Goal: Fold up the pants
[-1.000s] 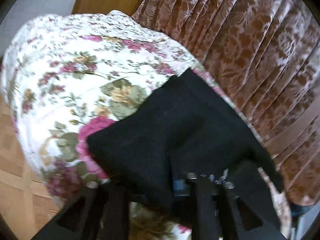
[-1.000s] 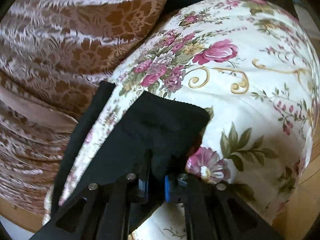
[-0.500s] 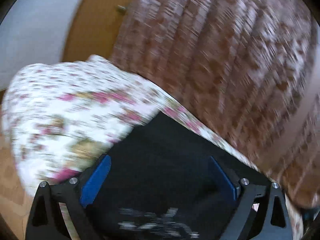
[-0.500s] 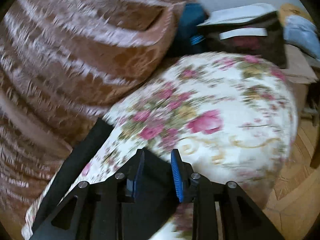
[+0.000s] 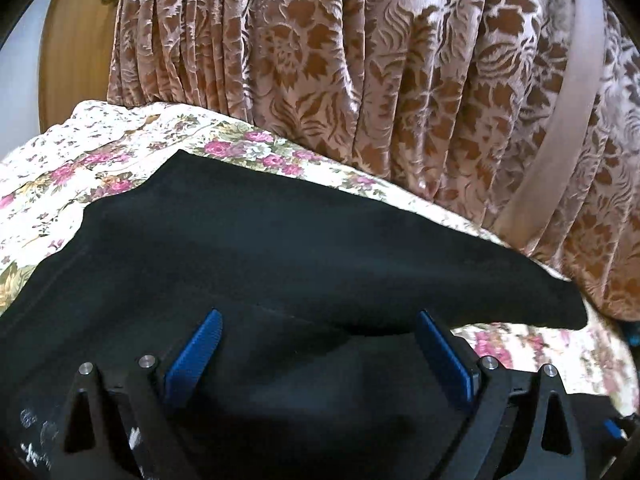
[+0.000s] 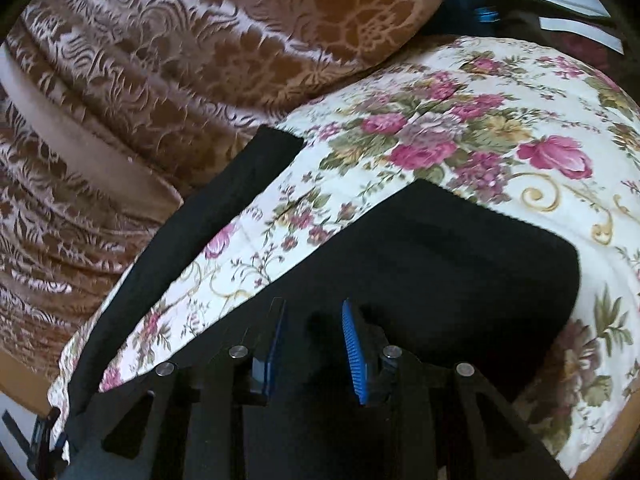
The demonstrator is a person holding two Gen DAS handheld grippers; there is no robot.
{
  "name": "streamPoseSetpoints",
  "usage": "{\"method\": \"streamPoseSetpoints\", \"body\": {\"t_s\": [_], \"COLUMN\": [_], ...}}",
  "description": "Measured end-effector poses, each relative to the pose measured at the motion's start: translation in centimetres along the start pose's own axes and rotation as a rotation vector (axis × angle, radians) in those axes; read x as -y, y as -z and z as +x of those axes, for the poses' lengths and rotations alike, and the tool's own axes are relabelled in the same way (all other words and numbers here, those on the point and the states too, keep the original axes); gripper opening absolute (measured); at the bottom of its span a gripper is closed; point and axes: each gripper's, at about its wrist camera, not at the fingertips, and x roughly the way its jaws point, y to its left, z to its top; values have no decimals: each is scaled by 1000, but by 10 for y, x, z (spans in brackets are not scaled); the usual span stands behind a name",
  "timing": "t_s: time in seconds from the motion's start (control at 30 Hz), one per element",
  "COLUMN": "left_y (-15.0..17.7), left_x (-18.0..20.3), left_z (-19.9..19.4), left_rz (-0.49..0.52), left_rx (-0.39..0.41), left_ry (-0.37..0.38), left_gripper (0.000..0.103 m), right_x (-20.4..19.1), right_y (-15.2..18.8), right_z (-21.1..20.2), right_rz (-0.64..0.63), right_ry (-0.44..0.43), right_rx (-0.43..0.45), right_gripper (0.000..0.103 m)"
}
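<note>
Both grippers have let go of the black fabric pants (image 5: 304,248) since a second ago, when each pinched a fold of them, and both have pulled back toward us so the cloth now lies on its own. Our left gripper (image 5: 320,344) stands with its jaws wide, the blue pads (image 5: 196,352) on either side of bare cloth and pressing on nothing. Our right gripper (image 6: 314,340) has its jaws narrowly apart, and nothing is caught between them either.

We find the pants spread on the floral quilted bedspread (image 6: 460,128), a folded slab in the near middle with one narrow black leg (image 6: 224,216) running along the left edge beside the brown patterned velvet curtain (image 5: 360,60).

We judge the fold just laid as sound but not finished: that stray leg in the right wrist view still sits apart from the main stack. To do the next step well, we should take hold low at a clean edge, not at the bulk, grip both layers together, and carry the cloth over in one level sweep so it does not drag the bedspread. Soft knit like this will slump and slide, so we should set it down flat before opening. The far end of the leg is hidden from us.
</note>
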Motion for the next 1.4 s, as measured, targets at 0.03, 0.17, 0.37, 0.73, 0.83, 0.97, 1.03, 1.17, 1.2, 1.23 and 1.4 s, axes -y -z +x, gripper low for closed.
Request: {"method": "streamPoseSetpoints", "body": {"t_s": [0.03, 0.17, 0.37, 0.73, 0.83, 0.97, 1.03, 1.17, 1.2, 1.23, 1.4], "left_y": [2, 16, 28, 33, 34, 36, 36, 37, 37, 37, 37], "left_x": [-2, -17, -19, -33, -32, -30, -30, -29, -29, -29, -29], "left_z": [3, 16, 11, 16, 17, 18, 19, 20, 20, 20, 20], "left_rz": [0, -40, -39, -108, -106, -89, -80, -71, -71, -71, -73], "left_rx": [-2, -30, 8, 13, 22, 28, 34, 35, 35, 35, 34], "left_ry": [-5, -17, 27, 105, 110, 96, 92, 85, 85, 86, 88], "left_gripper": [97, 97, 99, 100, 100, 100, 100, 100, 100, 100, 100], "right_x": [-1, -3, -20, -64, -62, -50, -46, -42, -41, -44, -52], "right_y": [1, 0, -21, -92, -110, -126, -133, -140, -139, -138, -139], "right_z": [2, 10, 46, 143, 166, 198, 202, 211, 214, 216, 205], "right_rz": [-3, -2, -15, 34, 60, 174, 228, 262, 250, 227, 130], "right_ry": [1, -17, -22, -148, -105, -110, -127, -105, -99, -93, -48], "right_rx": [-5, -25, -80, -123, -96, -107, -83, -72, -78, -79, -96], "right_gripper": [28, 29, 43, 54, 54, 53, 53, 25, 21, 19, 12]}}
